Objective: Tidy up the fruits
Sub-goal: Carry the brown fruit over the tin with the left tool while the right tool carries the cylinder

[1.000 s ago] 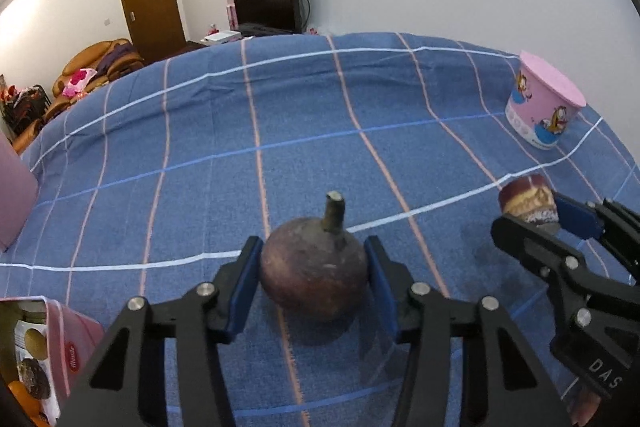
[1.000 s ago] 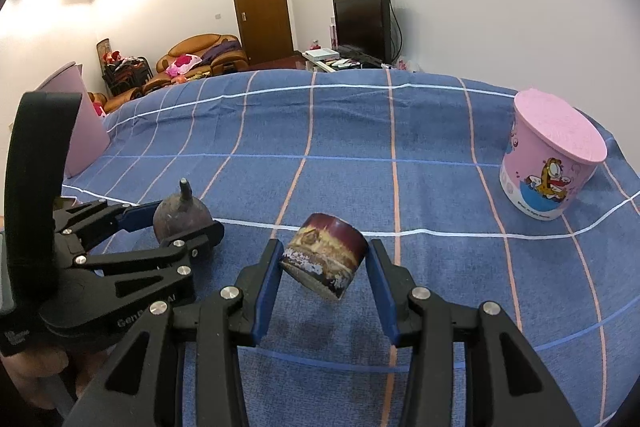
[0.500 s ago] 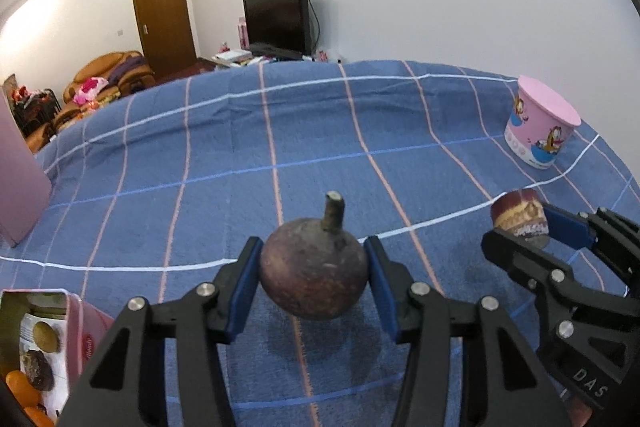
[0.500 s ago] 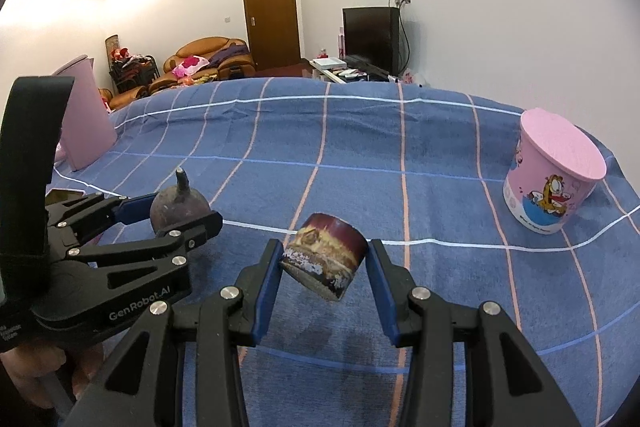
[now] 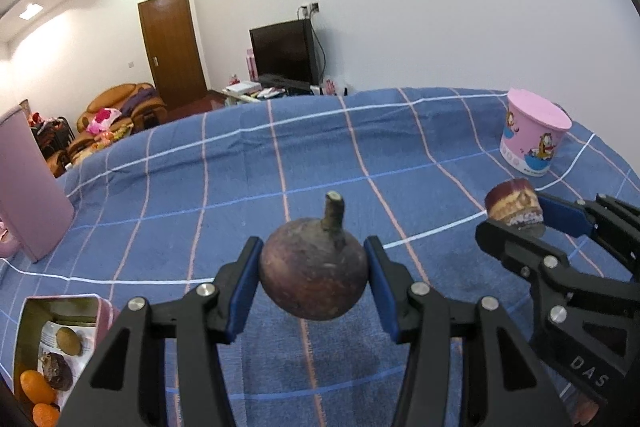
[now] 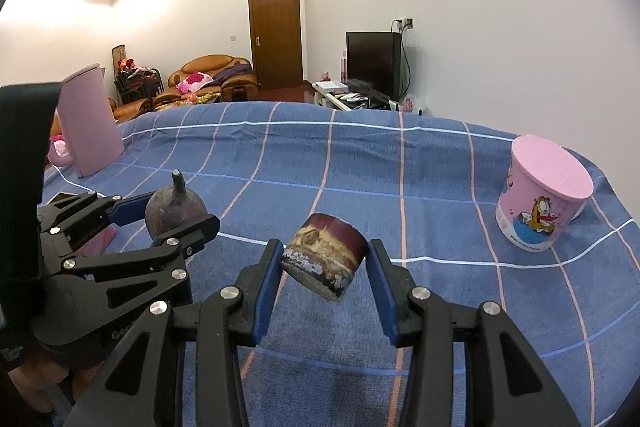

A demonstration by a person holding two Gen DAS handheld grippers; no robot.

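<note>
Ahead of both hand-held grippers the blue checked bedspread [image 6: 360,163] lies bare. Far right of the right hand-held gripper [image 6: 324,267] stands a pink cartoon tub [image 6: 540,203]; left of the left hand-held gripper [image 5: 312,279], a pink jug [image 5: 28,183] and a fruit box [image 5: 52,343].

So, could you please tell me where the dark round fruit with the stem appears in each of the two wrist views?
Left wrist view: the dark round fruit sits at lower centre, clamped in the left gripper.
Right wrist view: the same fruit is at middle left, beside the right gripper.
Shared landmark: the pink cartoon cup, on the blue cloth at the right in both.
</note>
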